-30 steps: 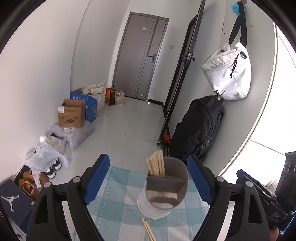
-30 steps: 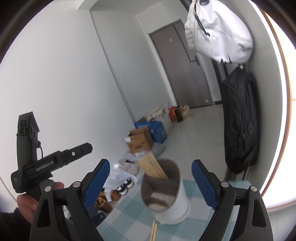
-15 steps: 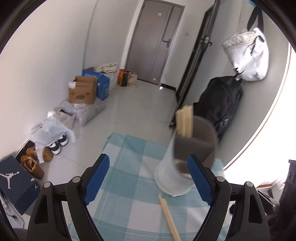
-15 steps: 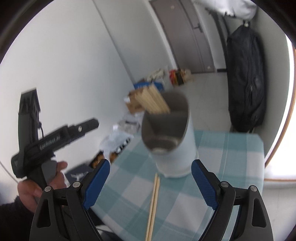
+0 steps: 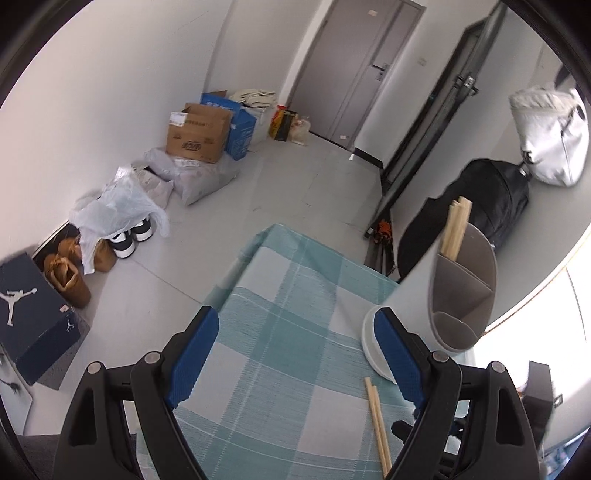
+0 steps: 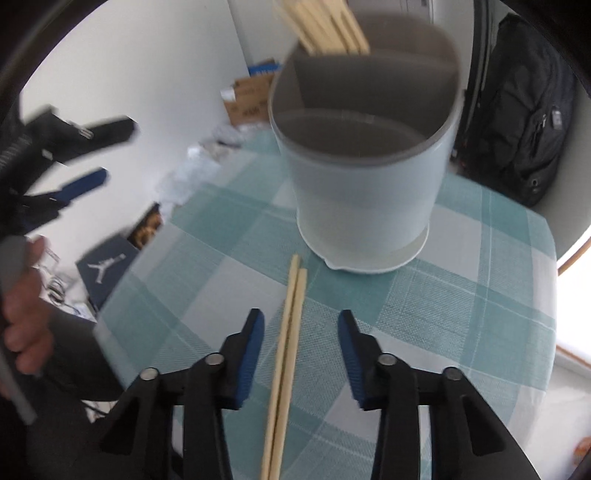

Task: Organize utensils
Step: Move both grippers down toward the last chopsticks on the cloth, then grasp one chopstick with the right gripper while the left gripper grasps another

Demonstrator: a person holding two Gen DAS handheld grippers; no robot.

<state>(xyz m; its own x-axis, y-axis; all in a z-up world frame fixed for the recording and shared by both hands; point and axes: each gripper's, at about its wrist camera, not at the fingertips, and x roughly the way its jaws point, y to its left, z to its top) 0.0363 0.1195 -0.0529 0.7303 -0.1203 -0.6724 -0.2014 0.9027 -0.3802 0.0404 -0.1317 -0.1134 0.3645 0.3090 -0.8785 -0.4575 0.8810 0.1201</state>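
A pair of wooden chopsticks lies on the teal checked tablecloth, in front of a white utensil holder with a grey divided insert. Several more chopsticks stand in its back compartment. My right gripper points down over the loose pair. Its jaws are closing with the chopsticks between them, and the pads are not touching them. My left gripper hangs open over bare cloth, left of the holder and the loose chopsticks.
The table is small, and its far edge drops to a tiled floor. Cardboard boxes, a shoe box, shoes and bags line the left wall. A black backpack and a white bag are at the right.
Both grippers have sunk toward the table and tilted down. The right jaws have narrowed around the loose chopstick pair. In the left view the holder has slid off to the right.
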